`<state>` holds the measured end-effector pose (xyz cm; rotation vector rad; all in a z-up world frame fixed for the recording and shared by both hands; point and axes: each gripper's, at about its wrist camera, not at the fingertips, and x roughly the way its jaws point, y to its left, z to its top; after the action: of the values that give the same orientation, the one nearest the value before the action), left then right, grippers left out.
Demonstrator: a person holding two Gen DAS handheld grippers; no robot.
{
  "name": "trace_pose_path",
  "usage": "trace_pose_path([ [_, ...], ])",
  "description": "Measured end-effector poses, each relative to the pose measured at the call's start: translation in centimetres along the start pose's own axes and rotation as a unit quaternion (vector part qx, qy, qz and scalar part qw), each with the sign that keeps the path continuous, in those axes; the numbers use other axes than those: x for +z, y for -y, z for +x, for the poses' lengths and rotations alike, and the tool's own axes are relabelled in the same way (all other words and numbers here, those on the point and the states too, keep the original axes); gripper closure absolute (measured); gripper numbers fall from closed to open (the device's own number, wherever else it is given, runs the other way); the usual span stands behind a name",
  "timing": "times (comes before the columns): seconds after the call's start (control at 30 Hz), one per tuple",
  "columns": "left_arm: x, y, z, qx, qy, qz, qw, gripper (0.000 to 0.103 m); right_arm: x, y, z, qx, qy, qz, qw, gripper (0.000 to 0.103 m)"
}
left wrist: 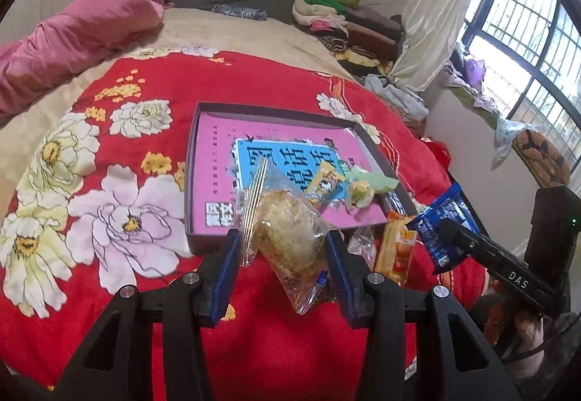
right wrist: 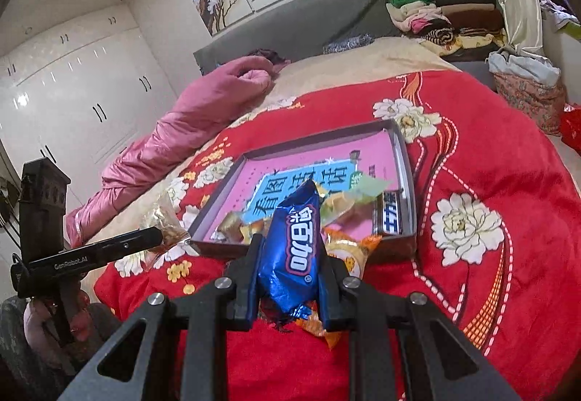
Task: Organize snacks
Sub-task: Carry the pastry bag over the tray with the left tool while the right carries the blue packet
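Note:
A shallow dark box (left wrist: 191,161) with a pink and blue printed bottom lies on the red flowered blanket; it also shows in the right wrist view (right wrist: 406,161). In it lie a yellow snack (left wrist: 324,181), a green-wrapped snack (left wrist: 366,185) and a dark bar (right wrist: 389,212). My left gripper (left wrist: 285,243) is shut on a clear-wrapped pastry (left wrist: 290,234) just in front of the box. My right gripper (right wrist: 292,264) is shut on a blue snack packet (right wrist: 296,248), also near the box's front edge. An orange packet (left wrist: 397,250) lies on the blanket between them.
The red blanket (left wrist: 254,85) covers the bed. A pink quilt (left wrist: 72,37) lies at the far left. Folded clothes (left wrist: 345,19) are stacked by the headboard. A window (left wrist: 526,48) and cluttered sill are at the right. White wardrobes (right wrist: 72,92) stand left.

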<state>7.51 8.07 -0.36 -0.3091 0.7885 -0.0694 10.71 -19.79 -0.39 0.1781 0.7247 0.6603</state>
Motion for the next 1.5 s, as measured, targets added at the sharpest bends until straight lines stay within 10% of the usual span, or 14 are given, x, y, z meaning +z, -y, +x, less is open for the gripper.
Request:
trace_pose_path([
  [1.5,4.3,2.1,12.0,0.086,-0.034,0.019,0.9955,0.055,5.2,6.2,3.6,-0.037,0.041,0.028,0.998,0.078],
])
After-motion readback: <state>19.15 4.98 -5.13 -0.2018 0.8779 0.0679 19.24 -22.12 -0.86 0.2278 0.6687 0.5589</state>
